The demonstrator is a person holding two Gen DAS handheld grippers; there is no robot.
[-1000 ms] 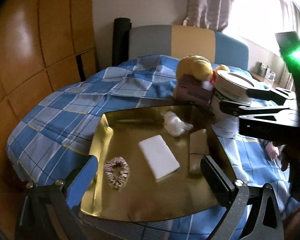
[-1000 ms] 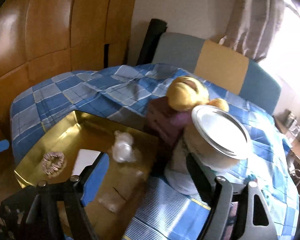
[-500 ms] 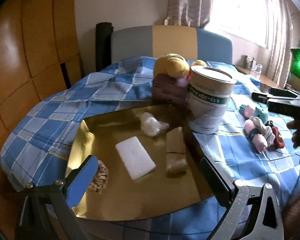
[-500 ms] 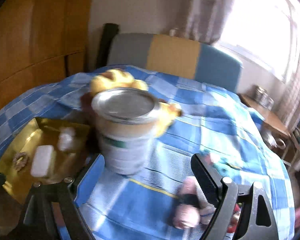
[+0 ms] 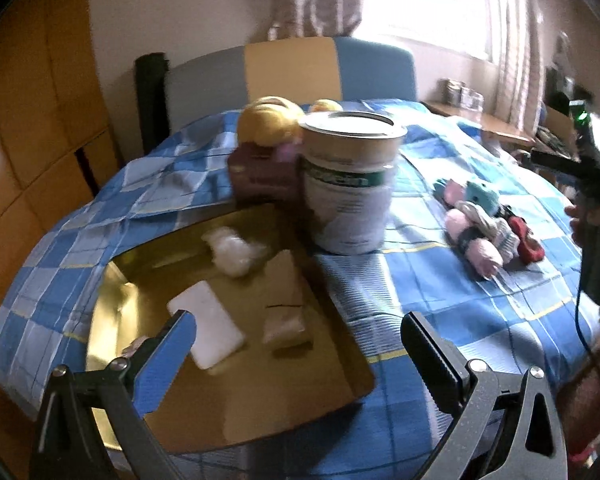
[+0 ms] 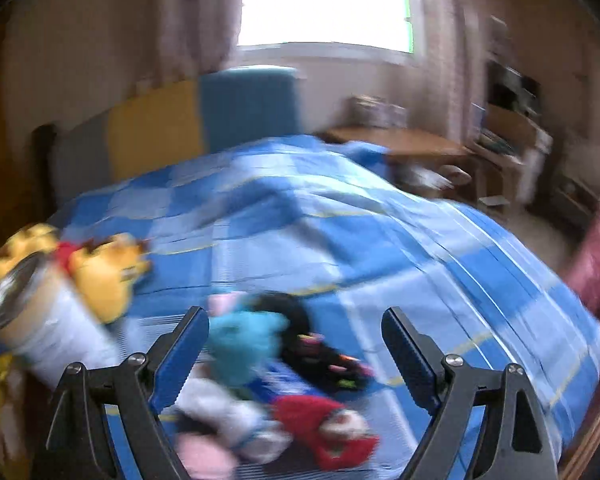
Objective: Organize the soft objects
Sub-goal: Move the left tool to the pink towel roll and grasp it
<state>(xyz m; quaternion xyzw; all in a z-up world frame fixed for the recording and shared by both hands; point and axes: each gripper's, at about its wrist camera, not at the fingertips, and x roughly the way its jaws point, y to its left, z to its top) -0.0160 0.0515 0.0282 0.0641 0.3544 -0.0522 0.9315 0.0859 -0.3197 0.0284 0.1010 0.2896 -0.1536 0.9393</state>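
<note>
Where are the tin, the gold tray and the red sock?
tin (image 5: 350, 196), left wrist view, on its labelled side.
gold tray (image 5: 260, 400), left wrist view, on its bare floor.
red sock (image 6: 312, 416), right wrist view, on its red body.

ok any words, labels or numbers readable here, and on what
"...otein", probably "protein": green band on the white canister, first letters blurred.
Small print above and below that band: too blurred to read.
Maroon box beside the canister: lettering unreadable.
Right wrist view: motion-blurred, no readable text.
</note>
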